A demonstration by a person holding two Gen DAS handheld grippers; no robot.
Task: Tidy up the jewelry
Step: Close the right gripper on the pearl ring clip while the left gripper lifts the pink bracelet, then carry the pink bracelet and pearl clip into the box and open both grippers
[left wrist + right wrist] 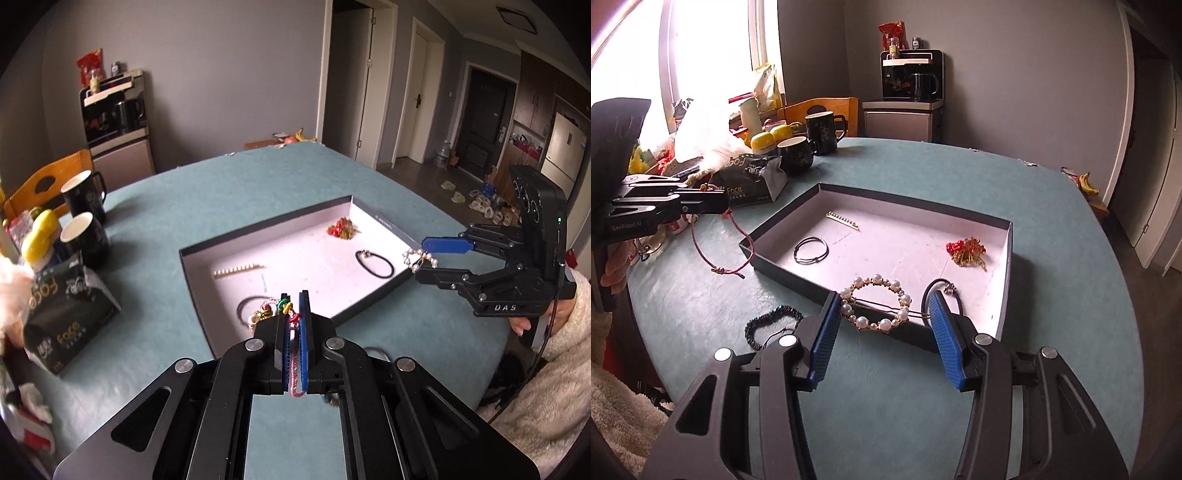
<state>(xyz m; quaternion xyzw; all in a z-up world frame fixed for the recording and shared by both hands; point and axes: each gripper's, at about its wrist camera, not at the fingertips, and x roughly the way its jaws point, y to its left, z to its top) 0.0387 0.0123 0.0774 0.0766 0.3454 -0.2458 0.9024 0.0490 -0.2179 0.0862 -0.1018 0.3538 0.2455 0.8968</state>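
My left gripper (pixel 294 306): jaws pressed together on a pink cord bracelet (pixel 718 254), whose loop hangs free above the desk (pixel 886 387), left of the open box (pixel 1006 258); its charms bunch at my fingertips and are hard to make out. My right gripper (pixel 882 325): jaws part-way apart, clamped on a pearl ring hair clip (pixel 875 308) above the box's near wall. Inside the box: a gold comb clip (pixel 843 220), a black cord loop (pixel 811 250), a red and gold ornament (pixel 967 251); a black hair tie (pixel 373 262) is partly hidden behind my right jaw. A dark beaded bracelet (pixel 768 323) lies outside the box, partly covered.
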